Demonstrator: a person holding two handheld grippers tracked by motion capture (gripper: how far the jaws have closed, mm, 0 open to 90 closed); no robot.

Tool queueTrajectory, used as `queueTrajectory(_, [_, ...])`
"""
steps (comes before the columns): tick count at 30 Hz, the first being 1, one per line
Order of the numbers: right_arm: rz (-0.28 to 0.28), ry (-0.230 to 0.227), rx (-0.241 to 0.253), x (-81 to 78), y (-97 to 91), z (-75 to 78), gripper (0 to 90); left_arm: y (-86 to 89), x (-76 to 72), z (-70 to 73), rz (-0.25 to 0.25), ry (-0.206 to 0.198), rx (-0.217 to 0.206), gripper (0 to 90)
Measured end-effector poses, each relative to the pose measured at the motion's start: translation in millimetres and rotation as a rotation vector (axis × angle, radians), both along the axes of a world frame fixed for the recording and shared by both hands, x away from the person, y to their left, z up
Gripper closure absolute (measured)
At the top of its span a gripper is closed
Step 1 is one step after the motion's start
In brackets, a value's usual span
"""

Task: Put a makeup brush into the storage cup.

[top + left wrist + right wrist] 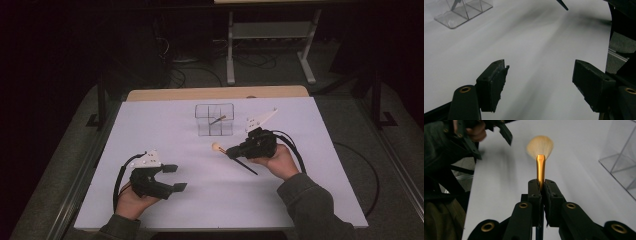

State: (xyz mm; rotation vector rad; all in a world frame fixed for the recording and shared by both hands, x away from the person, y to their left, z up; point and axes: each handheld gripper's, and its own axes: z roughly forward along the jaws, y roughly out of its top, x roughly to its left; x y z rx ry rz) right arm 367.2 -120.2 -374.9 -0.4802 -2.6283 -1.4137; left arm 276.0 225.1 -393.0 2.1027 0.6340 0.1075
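A makeup brush (pixel 540 152) with a pale fan of bristles, a gold ferrule and a dark handle is pinched between the pads of my right gripper (pixel 541 185). In the high view the brush (pixel 218 147) lies nearly level above the white table, bristles pointing left, handle trailing toward the person; my right gripper (pixel 234 150) is shut on it. A clear acrylic divided box (pixel 215 120) stands behind it with another brush leaning inside. My left gripper (pixel 175 177) hovers at the front left, open and with nothing between its fingers (pixel 492 85).
The white table surface (pixel 150 130) has a wooden strip along its far edge. Cables trail from both grippers. A grey table frame stands on the floor beyond. The clear box (pixel 461 11) shows at the upper left of the left gripper view.
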Motion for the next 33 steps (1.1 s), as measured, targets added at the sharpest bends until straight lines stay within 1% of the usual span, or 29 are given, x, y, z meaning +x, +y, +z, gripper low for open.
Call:
queueTrajectory(1, [0.006, -0.003, 0.015, -1.9, 1.0, 1.5, 83.3, -1.0, 0.1, -0.1, 0.001, 0.002, -0.005, 26.1])
queueTrajectory(3, [0.013, -0.011, 0.019, -4.6, 2.6, 3.8, 83.2, -3.6, 0.5, 0.8, -0.003, 0.002, -0.011, 26.1])
queueTrajectory(6, [0.025, -0.022, 0.041, -6.7, 4.0, 5.8, 83.3, -10.3, -0.3, 3.7, -0.013, -0.007, -0.029, 27.2])
queueTrajectory(8, [0.025, -0.016, 0.055, -8.1, 4.9, 6.7, 83.3, -14.1, -0.3, 5.2, -0.018, -0.006, -0.035, 27.9])
queueTrajectory(9, [0.032, -0.018, 0.061, -8.3, 5.6, 7.1, 83.2, -17.3, -0.8, 5.5, -0.014, -0.003, -0.05, 28.3])
queueTrajectory(11, [0.035, -0.025, 0.071, -9.8, 7.2, 8.7, 83.3, -21.1, -0.3, 6.1, -0.025, -0.002, -0.063, 29.8])
queueTrajectory(13, [0.041, -0.024, 0.083, -10.6, 8.1, 10.4, 83.3, -25.9, 0.8, 6.2, -0.035, 0.002, -0.063, 30.1])
queueTrajectory(14, [0.043, -0.029, 0.086, -11.3, 9.3, 11.9, 83.3, -27.3, 1.9, 6.6, -0.044, -0.004, -0.057, 30.4])
queueTrajectory(16, [0.048, -0.033, 0.094, -12.4, 10.8, 14.5, 83.2, -34.2, 3.1, 7.1, -0.049, -0.001, -0.081, 31.7])
queueTrajectory(17, [0.051, -0.039, 0.098, -12.9, 11.7, 16.3, 83.3, -35.9, 3.4, 7.4, -0.051, 0.0, -0.082, 32.8])
queueTrajectory(18, [0.053, -0.041, 0.103, -13.3, 12.5, 17.0, 83.3, -39.1, 4.4, 7.7, -0.06, -0.001, -0.093, 33.4])
queueTrajectory(21, [0.063, -0.053, 0.099, -15.0, 14.6, 20.5, 83.2, -47.1, 5.7, 7.4, -0.069, 0.0, -0.109, 35.7])
queueTrajectory(22, [0.066, -0.052, 0.1, -15.5, 14.8, 21.8, 83.3, -49.1, 6.7, 7.7, -0.079, 0.0, -0.104, 36.3])
queueTrajectory(23, [0.069, -0.055, 0.106, -15.7, 15.1, 22.7, 83.3, -52.4, 7.3, 7.8, -0.079, 0.005, -0.115, 36.8])
queueTrajectory(25, [0.068, -0.057, 0.105, -16.5, 15.1, 24.6, 83.2, -56.2, 7.8, 7.7, -0.08, 0.02, -0.125, 38.6])
queueTrajectory(28, [0.072, -0.059, 0.117, -16.9, 15.6, 25.2, 83.2, -62.1, 11.1, 7.1, -0.092, 0.018, -0.139, 40.4])
queueTrajectory(30, [0.075, -0.059, 0.122, -17.4, 16.2, 25.3, 83.3, -67.1, 12.5, 6.1, -0.095, 0.03, -0.154, 42.5])
queueTrajectory(33, [0.08, -0.057, 0.125, -18.3, 17.9, 25.2, 83.3, -72.6, 14.1, 5.4, -0.104, 0.023, -0.159, 46.3])
